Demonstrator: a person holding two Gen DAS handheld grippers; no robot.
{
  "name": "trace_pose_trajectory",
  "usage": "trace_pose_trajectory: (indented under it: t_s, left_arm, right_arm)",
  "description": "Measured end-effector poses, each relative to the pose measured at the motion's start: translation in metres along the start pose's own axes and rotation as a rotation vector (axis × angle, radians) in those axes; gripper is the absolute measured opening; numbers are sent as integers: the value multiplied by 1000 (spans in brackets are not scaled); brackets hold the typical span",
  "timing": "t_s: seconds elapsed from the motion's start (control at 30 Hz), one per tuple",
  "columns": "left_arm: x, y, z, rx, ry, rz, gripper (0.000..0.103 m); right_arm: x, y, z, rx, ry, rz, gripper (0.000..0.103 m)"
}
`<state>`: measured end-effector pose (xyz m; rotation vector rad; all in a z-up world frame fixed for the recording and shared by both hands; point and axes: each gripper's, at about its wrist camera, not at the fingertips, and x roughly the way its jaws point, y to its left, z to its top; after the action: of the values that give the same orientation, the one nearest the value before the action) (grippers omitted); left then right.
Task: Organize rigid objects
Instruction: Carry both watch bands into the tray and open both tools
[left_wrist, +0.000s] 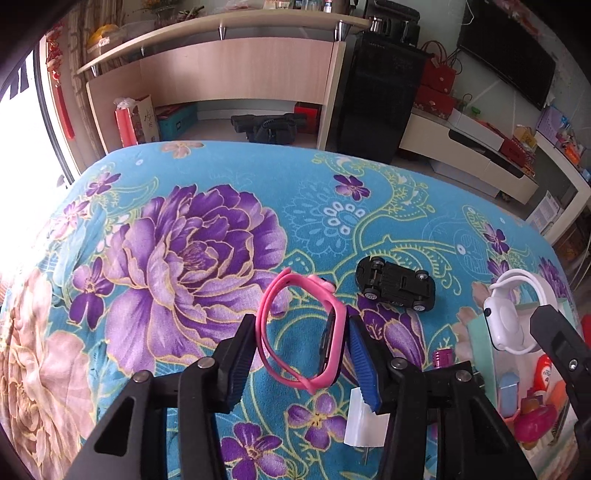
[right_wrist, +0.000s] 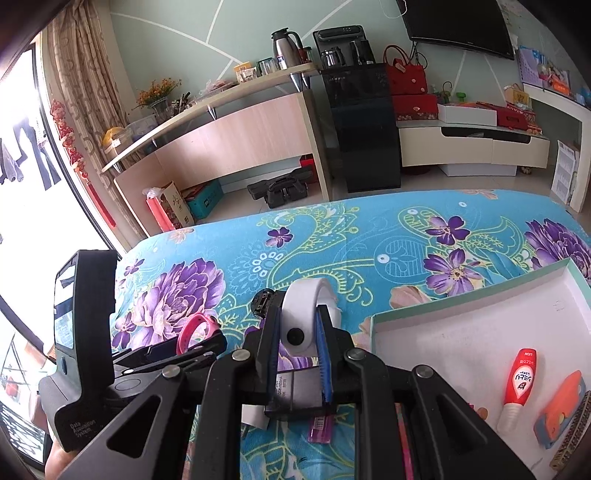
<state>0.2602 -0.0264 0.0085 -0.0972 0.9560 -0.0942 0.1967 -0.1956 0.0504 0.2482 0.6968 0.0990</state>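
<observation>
My left gripper (left_wrist: 301, 343) is open around a pink watch (left_wrist: 334, 336) that stands on edge on the flowered blue cloth (left_wrist: 184, 206); the fingers do not press it. The pink watch also shows in the right wrist view (right_wrist: 195, 330). My right gripper (right_wrist: 297, 332) is shut on a white watch (right_wrist: 301, 314) and holds it above the cloth, left of the white box (right_wrist: 443, 332). The white watch shows at the right in the left wrist view (left_wrist: 509, 314). A black toy car (left_wrist: 395, 284) lies upside down beyond the pink watch.
The white box with a mint rim holds a red-capped tube (right_wrist: 519, 384), an orange and blue item (right_wrist: 561, 406) and other small things. A purple lighter (right_wrist: 319, 428) and a white block (left_wrist: 365, 421) lie on the cloth near the grippers. Shelves and cabinets stand beyond the table.
</observation>
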Motion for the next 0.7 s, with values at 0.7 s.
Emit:
trace_pose_trajectory:
  t_s: [0.7]
  left_arm:
    - [-85,-116,1,230,-191,-136,52]
  right_arm:
    - [-57,-101,7,129,-57,-260,19]
